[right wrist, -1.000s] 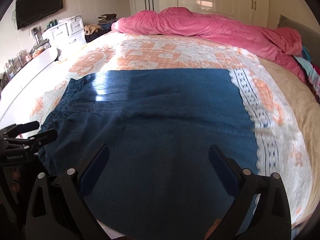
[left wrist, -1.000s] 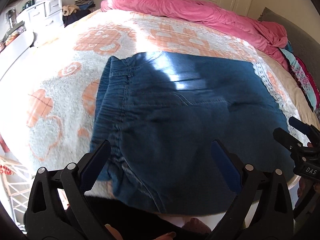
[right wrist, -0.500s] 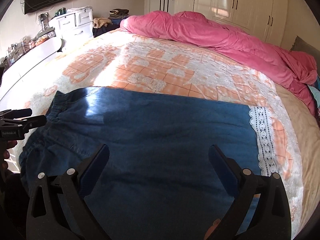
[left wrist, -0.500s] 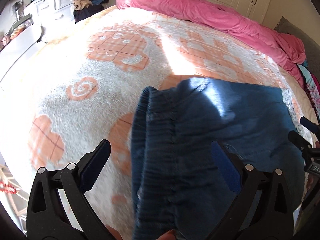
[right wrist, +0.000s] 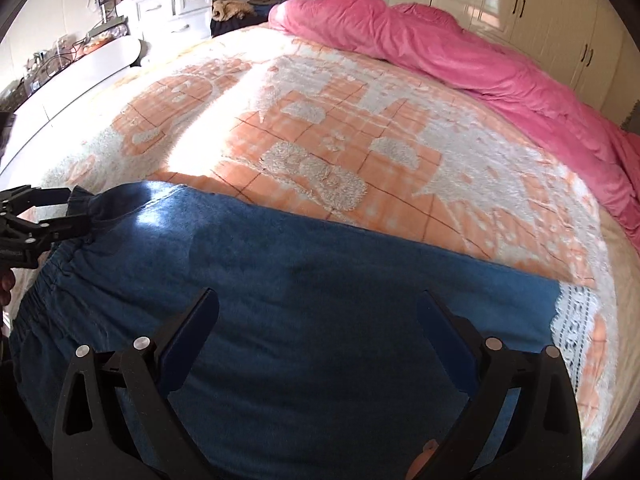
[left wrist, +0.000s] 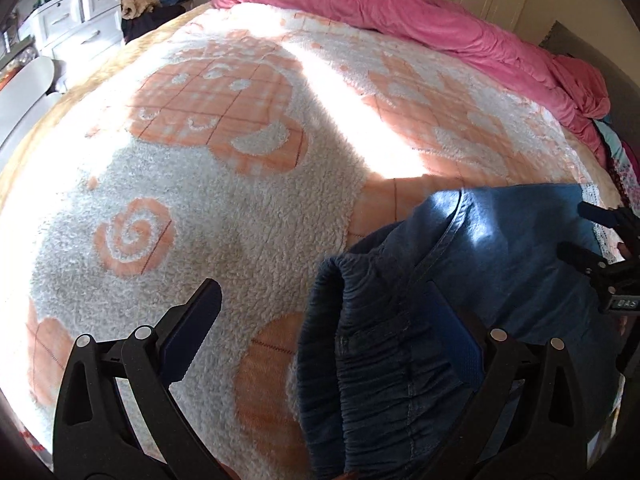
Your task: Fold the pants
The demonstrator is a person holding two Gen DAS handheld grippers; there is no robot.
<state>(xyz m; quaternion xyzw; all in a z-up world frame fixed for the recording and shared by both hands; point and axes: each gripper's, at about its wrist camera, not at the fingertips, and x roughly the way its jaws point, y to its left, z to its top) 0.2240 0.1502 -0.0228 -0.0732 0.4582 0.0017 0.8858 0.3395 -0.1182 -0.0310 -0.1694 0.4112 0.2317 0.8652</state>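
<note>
A bedroom with white wardrobes; a bed (right wrist: 320,92) covered by a fleecy white and orange blanket (left wrist: 224,200). Blue denim pants (right wrist: 320,288) lie spread flat across the near part of the blanket, elastic waistband to the left, a lace-trimmed hem to the right. The left claw (left wrist: 324,320) is spread wide around the waistband. The right claw (right wrist: 320,324) is spread wide over the pants' middle. A pink duvet (right wrist: 460,52) is heaped along the far edge.

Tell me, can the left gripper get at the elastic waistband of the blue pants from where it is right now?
Probably yes. The left gripper is open, and the gathered waistband already lies between its fingers on the blanket. Nothing covers it, and the right gripper sits further along the pants.
</note>
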